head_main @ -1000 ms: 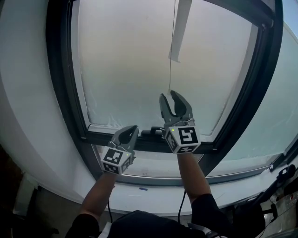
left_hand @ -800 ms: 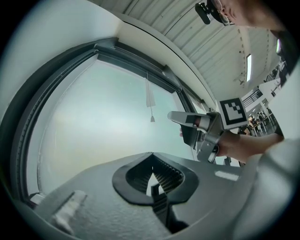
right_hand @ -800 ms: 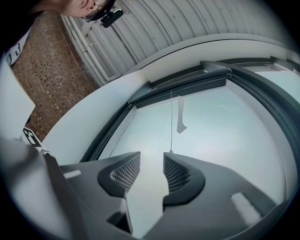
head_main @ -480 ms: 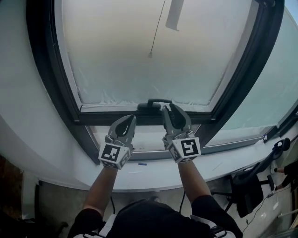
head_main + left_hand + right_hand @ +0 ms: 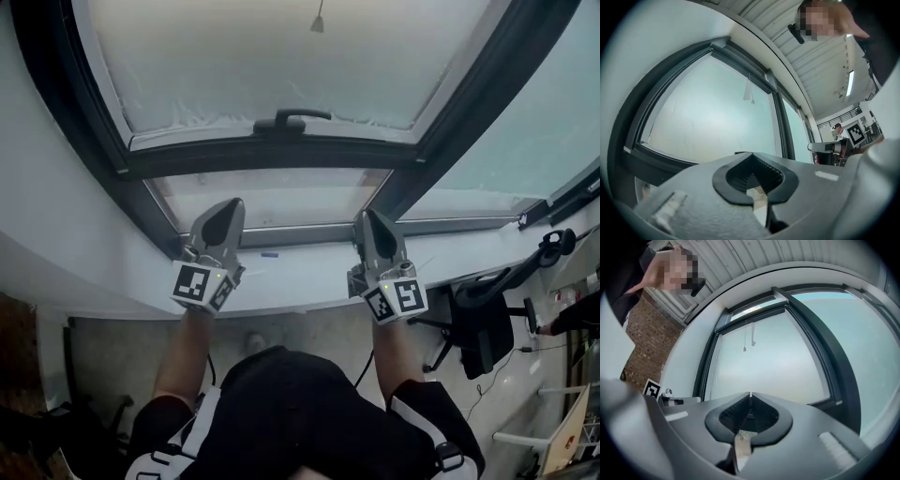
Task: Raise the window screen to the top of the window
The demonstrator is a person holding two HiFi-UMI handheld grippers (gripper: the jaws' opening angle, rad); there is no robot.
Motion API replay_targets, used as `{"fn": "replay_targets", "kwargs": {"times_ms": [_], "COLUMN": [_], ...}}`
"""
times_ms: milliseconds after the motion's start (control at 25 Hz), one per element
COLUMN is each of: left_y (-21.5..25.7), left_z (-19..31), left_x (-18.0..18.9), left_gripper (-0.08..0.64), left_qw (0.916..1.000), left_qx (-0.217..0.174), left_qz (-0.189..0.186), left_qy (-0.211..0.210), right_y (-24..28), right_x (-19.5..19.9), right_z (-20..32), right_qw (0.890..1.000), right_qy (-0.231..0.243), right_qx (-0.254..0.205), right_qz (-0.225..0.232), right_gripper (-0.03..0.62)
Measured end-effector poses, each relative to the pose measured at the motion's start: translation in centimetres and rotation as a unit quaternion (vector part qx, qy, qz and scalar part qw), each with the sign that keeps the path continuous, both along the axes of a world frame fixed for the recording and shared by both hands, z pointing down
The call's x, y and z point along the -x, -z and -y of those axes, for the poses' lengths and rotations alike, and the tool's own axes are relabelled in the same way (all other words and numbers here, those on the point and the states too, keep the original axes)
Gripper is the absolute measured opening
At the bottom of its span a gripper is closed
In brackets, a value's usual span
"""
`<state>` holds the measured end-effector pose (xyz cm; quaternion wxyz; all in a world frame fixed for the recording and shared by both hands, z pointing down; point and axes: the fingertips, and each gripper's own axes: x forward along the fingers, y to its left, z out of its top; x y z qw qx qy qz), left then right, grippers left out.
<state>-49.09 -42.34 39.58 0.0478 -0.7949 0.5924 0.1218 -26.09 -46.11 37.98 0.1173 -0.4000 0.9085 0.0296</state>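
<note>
Hovering over the left part of the white window sill, the left gripper points toward the glass, its jaws pressed together tip to tip with nothing between them. It touches neither sill nor window. Ahead and above, the window screen covers the main pane as a pale, translucent sheet. Its lower edge lies just above the dark crossbar, and a black handle sits at the middle of that edge. A small cord pull hangs in front of the screen near the top of the head view. Right of centre, the right gripper is level with the left one and well apart from it. Its jaws are closing, tips already meeting, empty. At the far right a black office chair stands below the sill.
</note>
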Motion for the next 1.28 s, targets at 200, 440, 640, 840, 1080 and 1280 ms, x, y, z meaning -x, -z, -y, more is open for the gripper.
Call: {"fn": "replay_targets", "kwargs": {"times_ms": [200, 440, 640, 840, 1080, 1280], "left_y": [-1.2, -1.2, -1.9, -2.6, -4.4, -5.8], "left_z": [-3.2, -6.3, -9.8, -13.2, -16.7, -18.8], "left_x": [-3.6, -8.6, -11.8, -14.4, -15.2, -15.0], "left_gripper": [0.003, 0.003, 0.003, 0.003, 0.003, 0.003], "left_qw": [0.9999, 0.9993, 0.9979, 0.9962, 0.995, 0.9945], "left_qx": [0.01, -0.003, 0.002, 0.022, 0.036, 0.055], "left_qz": [-0.001, 0.005, 0.003, -0.011, -0.011, -0.025], "left_qy": [0.012, 0.038, 0.065, 0.084, 0.092, 0.086], "right_y": [-2.9, -4.2, -4.8, -5.3, -6.6, -7.9], "right_x": [-4.9, -10.2, -13.9, -16.6, -17.4, -16.6], "right_z": [-2.8, -5.5, -7.7, -9.2, -11.7, -13.2], "right_qw": [0.999, 0.998, 0.997, 0.995, 0.994, 0.993], "right_qy": [0.014, 0.048, 0.068, 0.086, 0.095, 0.092], "right_qx": [0.032, 0.04, 0.042, 0.049, 0.054, 0.069], "right_qz": [0.017, 0.017, 0.019, 0.019, 0.012, 0.015], "right_gripper": [0.005, 0.005, 0.005, 0.005, 0.005, 0.003]}}
